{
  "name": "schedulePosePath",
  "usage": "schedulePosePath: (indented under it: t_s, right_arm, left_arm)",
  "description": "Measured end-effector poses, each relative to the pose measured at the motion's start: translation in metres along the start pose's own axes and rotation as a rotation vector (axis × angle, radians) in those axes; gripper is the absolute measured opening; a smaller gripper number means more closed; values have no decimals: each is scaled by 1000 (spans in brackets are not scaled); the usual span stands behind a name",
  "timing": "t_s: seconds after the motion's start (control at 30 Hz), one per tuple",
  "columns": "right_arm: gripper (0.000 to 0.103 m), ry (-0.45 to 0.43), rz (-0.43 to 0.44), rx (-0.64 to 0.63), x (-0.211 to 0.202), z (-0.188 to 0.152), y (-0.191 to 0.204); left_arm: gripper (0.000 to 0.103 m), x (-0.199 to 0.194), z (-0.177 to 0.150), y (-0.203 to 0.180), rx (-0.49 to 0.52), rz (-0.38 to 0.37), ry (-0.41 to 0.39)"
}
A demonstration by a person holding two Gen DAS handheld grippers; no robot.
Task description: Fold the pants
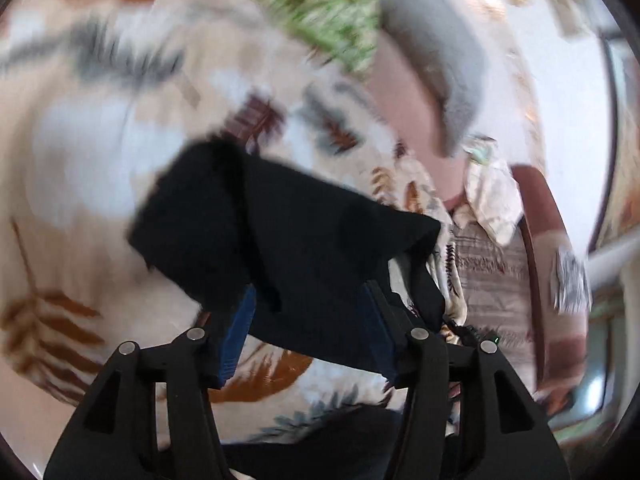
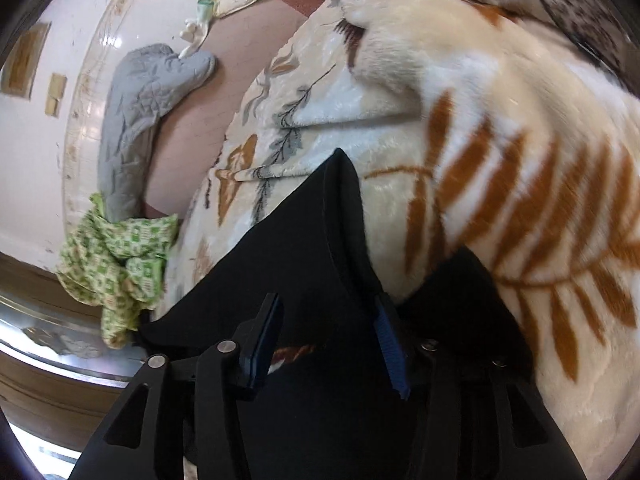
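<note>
- Black pants lie on a cream leaf-print blanket spread over a bed.
- Left wrist view: heavy motion blur. Left gripper has its jaws apart; blue pads stand on either side of the near edge of the pants, and the right pad is mostly covered by cloth. No visible clamp on the fabric, so it reads as released.
- Same view: the pants show as a folded dark block, thicker lump at far left, a corner pointing right toward the blanket edge.
- Right wrist view is sharper. Right gripper also has its jaws spread, blue pads clear of each other with pants lying flat below and between them. Nothing pinched; released.
- Only the right view shows a pointed fold of the pants rising far toward the blanket, plus a second dark lump near right.
- Green patterned cloth sits at the blanket's left edge in the right view; in the left view it is a blurred patch at the far top.
- Grey quilted piece lies on a pinkish sheet; both views show it.
- Only the left view shows a brown wooden frame at the right.
</note>
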State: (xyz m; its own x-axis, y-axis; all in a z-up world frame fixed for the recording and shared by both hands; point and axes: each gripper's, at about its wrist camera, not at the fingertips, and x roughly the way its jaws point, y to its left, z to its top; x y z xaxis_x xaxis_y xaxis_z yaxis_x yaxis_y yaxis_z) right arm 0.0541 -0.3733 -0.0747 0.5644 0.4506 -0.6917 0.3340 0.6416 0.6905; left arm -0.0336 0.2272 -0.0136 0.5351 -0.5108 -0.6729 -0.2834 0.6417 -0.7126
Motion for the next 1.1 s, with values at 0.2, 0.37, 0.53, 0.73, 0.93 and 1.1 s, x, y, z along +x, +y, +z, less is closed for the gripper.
schedulePosePath:
  t_s: [0.2, 0.37, 0.53, 0.73, 0.93, 1.1]
  right_arm:
    - [63, -27, -27, -54, 3, -1, 11]
    - [64, -33, -3, -36, 3, 2, 11]
    - [9, -11, 107, -36, 5, 7, 11]
    - [9, -104, 237, -41, 5, 20, 23]
    - [9, -194, 364, -65, 11, 32, 44]
    - [9, -241, 474, -51, -13, 23, 53]
  left_arm:
    - [53, 43, -2, -2, -51, 24, 81]
    - [4, 50, -2, -9, -26, 53, 67]
    - [3, 26, 36, -40, 71, 62, -65]
    - [8, 43, 142, -55, 131, 143, -254]
    - [40, 57, 188, -27, 32, 192, -312]
    - [59, 61, 142, -47, 158, 65, -285]
